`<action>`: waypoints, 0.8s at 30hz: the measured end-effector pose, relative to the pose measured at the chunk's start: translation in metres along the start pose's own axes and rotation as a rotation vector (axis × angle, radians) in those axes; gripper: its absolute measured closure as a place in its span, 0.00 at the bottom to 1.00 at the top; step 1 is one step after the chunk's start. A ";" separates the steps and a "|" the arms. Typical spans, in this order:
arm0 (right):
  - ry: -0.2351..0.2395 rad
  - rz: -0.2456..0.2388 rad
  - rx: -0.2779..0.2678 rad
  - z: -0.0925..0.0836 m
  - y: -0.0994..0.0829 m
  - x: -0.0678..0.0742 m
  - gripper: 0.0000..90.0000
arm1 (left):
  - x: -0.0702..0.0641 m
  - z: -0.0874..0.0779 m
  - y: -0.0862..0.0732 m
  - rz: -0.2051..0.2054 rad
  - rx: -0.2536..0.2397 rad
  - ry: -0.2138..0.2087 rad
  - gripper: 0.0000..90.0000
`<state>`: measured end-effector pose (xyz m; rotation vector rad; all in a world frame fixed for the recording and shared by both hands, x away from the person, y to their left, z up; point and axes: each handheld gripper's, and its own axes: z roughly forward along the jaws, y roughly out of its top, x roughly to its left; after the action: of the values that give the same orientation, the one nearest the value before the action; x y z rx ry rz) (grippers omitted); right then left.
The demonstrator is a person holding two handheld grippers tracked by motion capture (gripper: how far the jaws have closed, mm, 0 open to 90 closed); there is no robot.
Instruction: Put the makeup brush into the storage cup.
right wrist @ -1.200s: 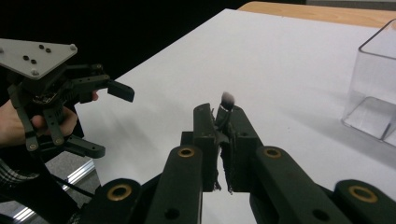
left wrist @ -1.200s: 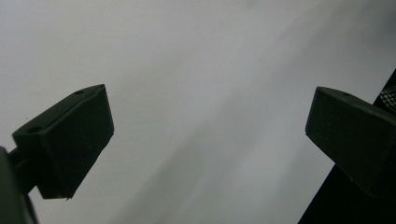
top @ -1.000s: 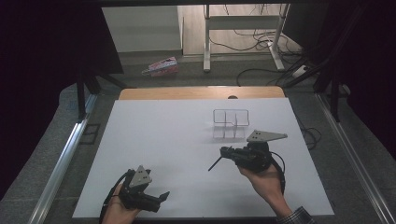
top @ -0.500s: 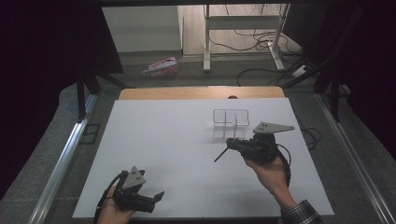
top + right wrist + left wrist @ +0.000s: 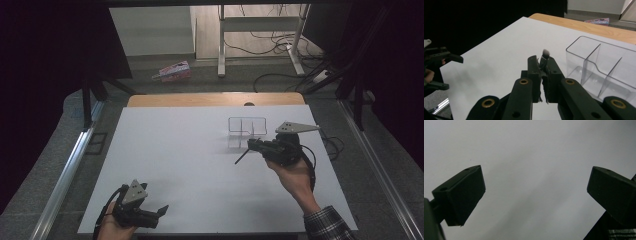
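My right gripper [image 5: 252,146] fingers clamp a thin brush [image 5: 545,58] — long axis along them — clear organizer [image 5: 247,126] just at 12 o'clock on the worktop [image 5: 175,150]; left gripper [image 5: 159,212] wide, well apart.

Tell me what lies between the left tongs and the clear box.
Nothing: in the high view, bare white table stretches from the left tongs to the clear box.

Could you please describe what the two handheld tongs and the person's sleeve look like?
Both tongs, left tongs and right tongs, are black with blocky jaws, each topped by a grey three-cornered plate and trailing a black cable. Brass-coloured rivets mark the right one's linkages. The right sleeve is dark plaid.
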<state>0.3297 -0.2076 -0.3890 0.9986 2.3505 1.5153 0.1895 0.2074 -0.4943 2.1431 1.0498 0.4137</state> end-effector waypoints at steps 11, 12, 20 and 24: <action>-0.013 -0.017 -0.019 0.002 0.018 -0.007 0.94 | 0.010 -0.009 -0.009 -0.037 -0.020 0.021 0.02; -0.017 -0.020 -0.022 0.002 0.020 -0.007 0.94 | 0.011 -0.010 -0.009 -0.042 -0.023 0.022 0.02; -0.028 -0.019 -0.025 0.005 0.029 -0.013 0.94 | 0.016 -0.011 -0.012 -0.053 -0.026 0.036 0.03; -0.035 -0.019 -0.035 0.008 0.033 -0.016 0.94 | 0.019 -0.011 -0.012 -0.054 -0.029 0.046 0.03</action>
<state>0.3603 -0.2030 -0.3675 0.9835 2.2948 1.5144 0.1888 0.2328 -0.4960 2.0840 1.1184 0.4514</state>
